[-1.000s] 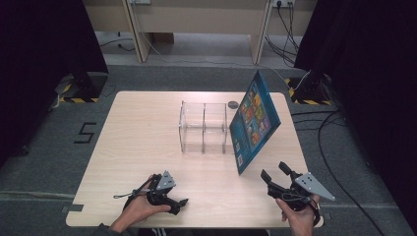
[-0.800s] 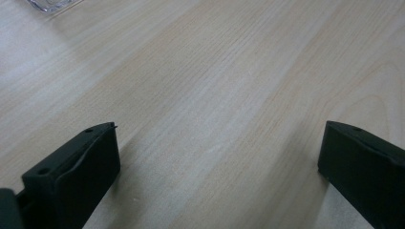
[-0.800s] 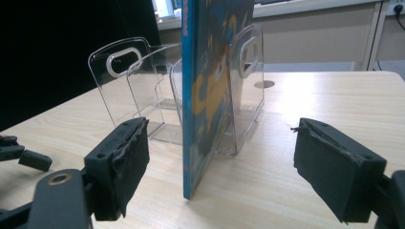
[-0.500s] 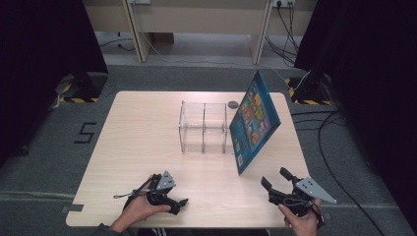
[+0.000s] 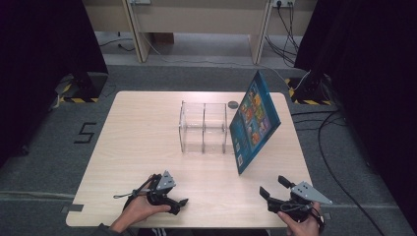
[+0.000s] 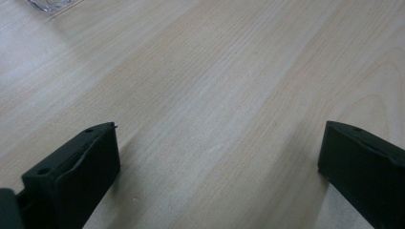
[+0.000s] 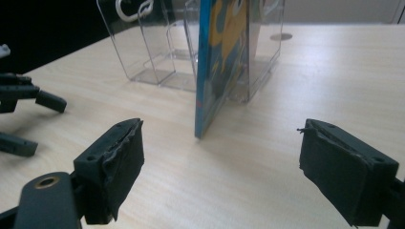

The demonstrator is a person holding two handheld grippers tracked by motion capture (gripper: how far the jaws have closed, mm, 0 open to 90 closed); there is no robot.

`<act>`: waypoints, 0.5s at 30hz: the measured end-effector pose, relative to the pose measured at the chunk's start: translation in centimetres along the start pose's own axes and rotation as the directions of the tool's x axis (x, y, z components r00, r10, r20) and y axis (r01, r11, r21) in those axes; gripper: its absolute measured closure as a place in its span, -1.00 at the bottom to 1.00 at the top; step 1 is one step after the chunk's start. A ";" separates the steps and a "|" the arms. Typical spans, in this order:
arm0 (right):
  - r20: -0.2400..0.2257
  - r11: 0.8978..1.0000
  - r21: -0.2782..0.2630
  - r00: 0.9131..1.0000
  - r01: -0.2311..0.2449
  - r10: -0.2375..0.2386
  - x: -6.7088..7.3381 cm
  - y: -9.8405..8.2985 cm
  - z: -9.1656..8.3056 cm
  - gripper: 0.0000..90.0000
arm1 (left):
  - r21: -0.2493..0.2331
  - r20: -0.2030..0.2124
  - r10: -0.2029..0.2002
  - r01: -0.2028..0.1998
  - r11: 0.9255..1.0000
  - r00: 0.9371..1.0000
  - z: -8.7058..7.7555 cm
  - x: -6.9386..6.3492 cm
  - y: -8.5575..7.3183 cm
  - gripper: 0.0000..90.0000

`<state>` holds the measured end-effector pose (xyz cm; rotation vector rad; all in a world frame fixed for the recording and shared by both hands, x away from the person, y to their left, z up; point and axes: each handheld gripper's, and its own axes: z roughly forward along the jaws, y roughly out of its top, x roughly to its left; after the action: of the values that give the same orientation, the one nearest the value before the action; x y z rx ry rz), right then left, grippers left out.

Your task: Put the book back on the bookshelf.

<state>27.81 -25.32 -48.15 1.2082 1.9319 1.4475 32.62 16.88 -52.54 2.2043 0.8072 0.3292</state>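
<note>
The book (image 5: 254,120) stands on its lower edge toward the right of the table (image 5: 142,142), tilted so that its upper part leans against the right end of the clear acrylic rack (image 5: 203,127); the lean is what keeps so thin a thing upright, and it leaves the near edge sticking out free where jaws could close on it. The rack's compartments look empty, so the book seems meant to go into one of them, though that is a judgement. The right hand-held gripper (image 5: 274,188) rests low at the near right of the table, jaws spread wide and facing the book's near edge (image 7: 206,71), well short of it, lined up for an approach. The left hand-held gripper (image 5: 173,202) lies near the front edge at the left, jaws likewise spread over bare wood, well apart from the rack, probably held back to steady things later. A small dark disc (image 5: 232,104) lies just behind the rack.
</note>
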 end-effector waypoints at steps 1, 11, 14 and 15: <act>-0.004 1.000 0.015 1.000 0.002 -0.002 0.0 -0.1 0.0 -0.64 | 0.000 0.000 0.000 0.000 1.000 1.000 0.0 0.0 0.0 -1.00; -0.004 0.983 0.182 0.999 0.033 -0.032 0.3 -1.3 0.1 -0.64 | 0.000 0.001 0.000 0.000 1.000 1.000 0.0 0.0 0.0 -1.00; 0.002 0.980 0.198 1.000 0.030 -0.031 0.3 -1.4 0.0 -0.64 | 0.000 0.001 0.000 0.000 1.000 1.000 0.0 0.0 0.0 -1.00; 0.002 0.977 0.213 1.000 0.026 -0.027 0.2 -1.6 -0.1 -0.64 | 0.000 0.001 0.001 -0.001 1.000 1.000 0.0 0.0 0.0 -1.00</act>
<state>27.02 -25.34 -49.55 1.2699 2.1349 1.2478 32.62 16.89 -52.54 2.2045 0.8062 0.3286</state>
